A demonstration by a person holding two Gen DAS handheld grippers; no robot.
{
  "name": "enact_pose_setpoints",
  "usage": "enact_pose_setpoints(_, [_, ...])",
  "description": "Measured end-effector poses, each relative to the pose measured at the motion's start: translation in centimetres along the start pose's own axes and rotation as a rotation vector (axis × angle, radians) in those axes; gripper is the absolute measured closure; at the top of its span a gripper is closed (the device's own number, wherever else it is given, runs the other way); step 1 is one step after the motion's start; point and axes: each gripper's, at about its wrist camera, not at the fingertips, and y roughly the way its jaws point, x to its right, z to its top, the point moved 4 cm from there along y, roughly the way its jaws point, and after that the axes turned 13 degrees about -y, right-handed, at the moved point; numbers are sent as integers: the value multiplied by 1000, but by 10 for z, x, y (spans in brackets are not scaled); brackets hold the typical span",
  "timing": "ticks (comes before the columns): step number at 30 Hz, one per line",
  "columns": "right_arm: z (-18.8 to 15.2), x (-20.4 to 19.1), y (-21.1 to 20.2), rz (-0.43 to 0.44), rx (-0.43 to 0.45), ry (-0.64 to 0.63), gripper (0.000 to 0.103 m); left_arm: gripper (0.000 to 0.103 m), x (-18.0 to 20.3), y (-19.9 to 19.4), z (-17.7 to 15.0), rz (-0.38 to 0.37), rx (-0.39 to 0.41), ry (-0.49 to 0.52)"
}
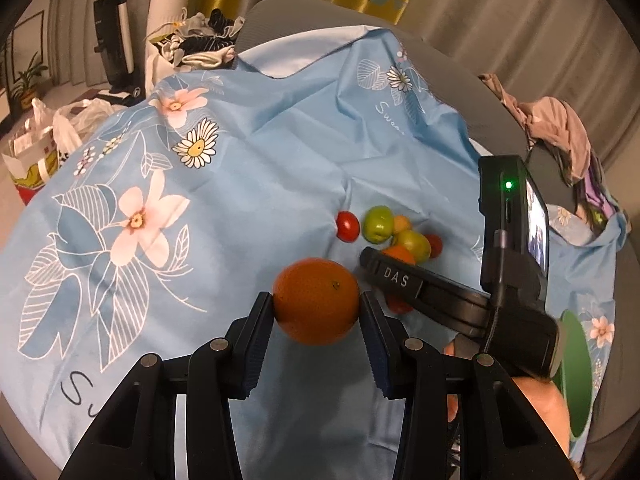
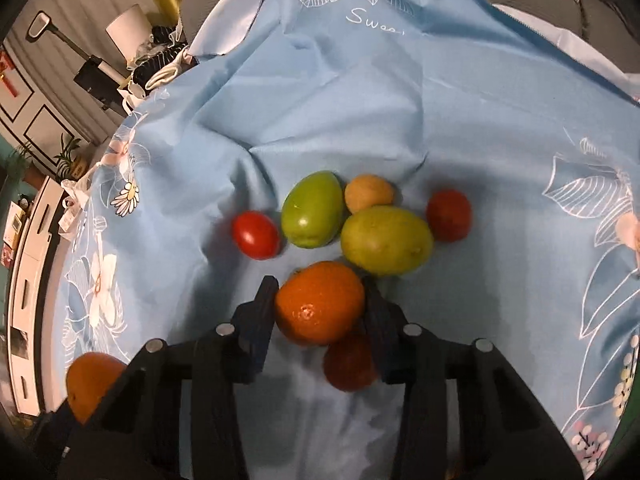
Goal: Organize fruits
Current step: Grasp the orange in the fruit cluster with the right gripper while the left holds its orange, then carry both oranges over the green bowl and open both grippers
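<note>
My left gripper [image 1: 316,305] is shut on a large orange [image 1: 316,300], held above the blue flowered cloth [image 1: 248,168]. That orange also shows at the lower left of the right wrist view [image 2: 94,380]. To its right lies a heap of fruit. In the heap, my right gripper [image 2: 320,298] has both pads against a second orange [image 2: 320,304]. Around that orange lie two green fruits [image 2: 312,210] [image 2: 386,240], a small yellow fruit [image 2: 369,193], and red tomatoes [image 2: 256,235] [image 2: 448,215]. Another red fruit [image 2: 348,364] lies partly under the right finger. The right gripper's finger [image 1: 394,278] reaches into the heap.
A green dish [image 1: 576,368] sits at the right edge of the cloth, partly hidden by the right gripper's camera body [image 1: 516,224]. Clothes [image 1: 560,132] lie at the far right, bags [image 1: 44,140] and a laundry pile [image 1: 200,44] at the far left.
</note>
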Motion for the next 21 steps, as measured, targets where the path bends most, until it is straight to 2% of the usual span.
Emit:
enact_pose_setpoints(3, [-6,4,-11,0,16,12,62,59,3,-2,-1,-1,10,7])
enact_pose_setpoints(9, [-20,15,-63,8,103,63,62,59,14,-9,-5,-9,33,42])
enact_pose_setpoints(17, [-67,26,-136,-62,229,117,62,59,40,-21,-18,-45,56,117])
enact_pose_setpoints(21, [-87,37,-159,-52,304,157,62,59,55,-25,-26,-73,56,157])
